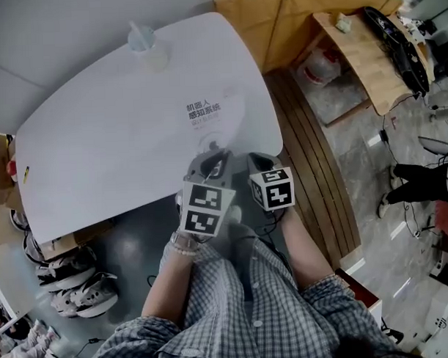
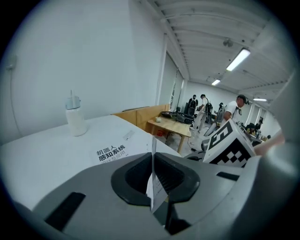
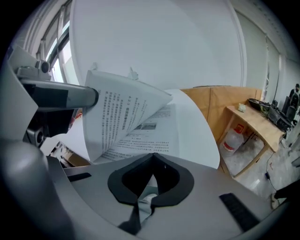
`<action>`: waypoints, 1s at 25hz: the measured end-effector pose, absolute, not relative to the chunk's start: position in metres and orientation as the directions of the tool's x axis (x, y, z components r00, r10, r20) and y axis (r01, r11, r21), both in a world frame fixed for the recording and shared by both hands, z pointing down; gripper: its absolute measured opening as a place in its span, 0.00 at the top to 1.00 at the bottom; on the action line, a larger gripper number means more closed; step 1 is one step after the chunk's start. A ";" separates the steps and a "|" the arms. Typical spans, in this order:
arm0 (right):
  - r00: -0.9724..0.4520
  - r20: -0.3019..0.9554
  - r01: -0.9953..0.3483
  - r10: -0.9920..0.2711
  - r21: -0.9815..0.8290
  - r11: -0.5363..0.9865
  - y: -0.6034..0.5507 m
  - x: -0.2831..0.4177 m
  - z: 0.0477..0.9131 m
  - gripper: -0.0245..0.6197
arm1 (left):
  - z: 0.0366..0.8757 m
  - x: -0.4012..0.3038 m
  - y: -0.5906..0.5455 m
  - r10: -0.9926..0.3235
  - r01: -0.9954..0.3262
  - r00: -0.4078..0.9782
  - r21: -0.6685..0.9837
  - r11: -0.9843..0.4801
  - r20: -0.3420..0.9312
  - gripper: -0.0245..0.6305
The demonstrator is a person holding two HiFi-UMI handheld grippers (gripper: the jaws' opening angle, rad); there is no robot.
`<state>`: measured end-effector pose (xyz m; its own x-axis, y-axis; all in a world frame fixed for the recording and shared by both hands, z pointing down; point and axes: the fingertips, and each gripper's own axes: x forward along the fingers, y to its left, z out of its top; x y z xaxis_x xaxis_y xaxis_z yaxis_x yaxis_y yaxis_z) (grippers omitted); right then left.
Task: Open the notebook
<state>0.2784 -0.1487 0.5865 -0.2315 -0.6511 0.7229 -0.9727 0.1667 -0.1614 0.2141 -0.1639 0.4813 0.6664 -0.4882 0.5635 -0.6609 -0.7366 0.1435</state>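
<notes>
**Page pinched and raised at the table's near edge**

Head view: looks steeply down on a white table. Shows the notebook at the table's near edge, with dark print on a pale sheet. Finds the left gripper and right gripper side by side over that edge, and a checked shirt below them. Places a bottle upright near the table's far edge and shoes on the floor by its left end.

Left gripper view: has the jaws clenched on one thin page, seen edge-on and upright between the pads. Leaves the rest of the notebook flat on the table beyond. Catches the marker cube of the right gripper off the table's right side.

Right gripper view: shows that page curled up above the table, lines of print facing the camera. Has the jaw tips pressed together at the notebook's near edge, with a pale strip of paper in the hollow behind them. Places a jug on the floor right of the table.
</notes>
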 end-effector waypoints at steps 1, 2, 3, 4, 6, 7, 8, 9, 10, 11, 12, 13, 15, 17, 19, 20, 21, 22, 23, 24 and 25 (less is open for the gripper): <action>-0.232 0.727 -0.972 -0.646 -0.156 0.174 -0.149 0.279 0.587 0.93 | 0.479 0.208 -0.166 -0.496 -0.670 0.664 0.149 -0.727 0.560 0.93; -0.232 0.730 -0.972 -0.643 -0.154 0.176 -0.149 0.279 0.588 0.93 | 0.477 0.202 -0.168 -0.505 -0.680 0.660 0.157 -0.716 0.556 0.93; -0.232 0.732 -0.972 -0.641 -0.155 0.175 -0.148 0.280 0.589 0.93 | 0.476 0.195 -0.169 -0.514 -0.690 0.657 0.166 -0.704 0.552 0.93; -0.231 0.733 -0.973 -0.640 -0.154 0.174 -0.148 0.280 0.589 0.93 | 0.474 0.188 -0.170 -0.522 -0.700 0.654 0.177 -0.692 0.548 0.93; -0.228 0.736 -0.973 -0.638 -0.146 0.179 -0.147 0.279 0.589 0.93 | 0.471 0.172 -0.171 -0.541 -0.720 0.647 0.198 -0.665 0.537 0.93; -0.226 0.737 -0.973 -0.637 -0.138 0.185 -0.148 0.278 0.589 0.93 | 0.469 0.163 -0.172 -0.552 -0.730 0.642 0.205 -0.652 0.532 0.93; -0.225 0.738 -0.973 -0.636 -0.130 0.193 -0.149 0.277 0.589 0.93 | 0.468 0.155 -0.172 -0.563 -0.739 0.636 0.206 -0.642 0.528 0.93; -0.225 0.739 -0.972 -0.635 -0.124 0.201 -0.150 0.276 0.589 0.93 | 0.467 0.147 -0.172 -0.573 -0.746 0.630 0.203 -0.634 0.525 0.93; -0.225 0.741 -0.971 -0.632 -0.118 0.208 -0.150 0.276 0.590 0.93 | 0.466 0.140 -0.171 -0.581 -0.753 0.623 0.199 -0.628 0.524 0.93; -0.225 0.743 -0.970 -0.630 -0.112 0.215 -0.149 0.276 0.590 0.93 | 0.466 0.133 -0.170 -0.586 -0.758 0.618 0.200 -0.620 0.525 0.92; -0.224 0.745 -0.969 -0.628 -0.103 0.223 -0.149 0.277 0.590 0.93 | 0.466 0.128 -0.169 -0.590 -0.764 0.613 0.205 -0.612 0.526 0.92; -0.220 0.747 -0.968 -0.627 -0.087 0.236 -0.149 0.276 0.590 0.93 | 0.466 0.122 -0.168 -0.594 -0.770 0.609 0.212 -0.601 0.526 0.92; -0.205 0.753 -0.960 -0.626 -0.029 0.280 -0.149 0.275 0.590 0.93 | 0.466 0.111 -0.168 -0.604 -0.783 0.598 0.227 -0.579 0.527 0.92; -0.183 0.760 -0.944 -0.624 0.042 0.327 -0.148 0.273 0.591 0.93 | 0.469 0.098 -0.166 -0.615 -0.798 0.586 0.246 -0.550 0.528 0.92; -0.173 0.761 -0.928 -0.625 0.087 0.363 -0.148 0.269 0.590 0.93 | 0.473 0.085 -0.164 -0.625 -0.814 0.570 0.266 -0.516 0.533 0.92; -0.171 0.761 -0.922 -0.626 0.099 0.373 -0.148 0.267 0.589 0.93 | 0.475 0.079 -0.163 -0.630 -0.822 0.562 0.274 -0.499 0.536 0.92; -0.171 0.761 -0.918 -0.626 0.108 0.382 -0.148 0.266 0.589 0.93 | 0.477 0.073 -0.162 -0.634 -0.829 0.554 0.282 -0.483 0.540 0.92; -0.170 0.761 -0.914 -0.626 0.116 0.390 -0.148 0.266 0.589 0.93 | 0.480 0.068 -0.161 -0.638 -0.835 0.547 0.290 -0.468 0.542 0.92; -0.169 0.763 -0.909 -0.624 0.123 0.397 -0.148 0.265 0.589 0.93 | 0.482 0.062 -0.160 -0.642 -0.840 0.539 0.298 -0.453 0.545 0.92; -0.169 0.763 -0.906 -0.623 0.128 0.404 -0.149 0.264 0.589 0.93 | 0.485 0.057 -0.159 -0.647 -0.847 0.531 0.304 -0.437 0.548 0.92; -0.170 0.764 -0.904 -0.623 0.130 0.406 -0.149 0.264 0.590 0.93 | 0.488 0.051 -0.158 -0.651 -0.853 0.520 0.307 -0.421 0.552 0.92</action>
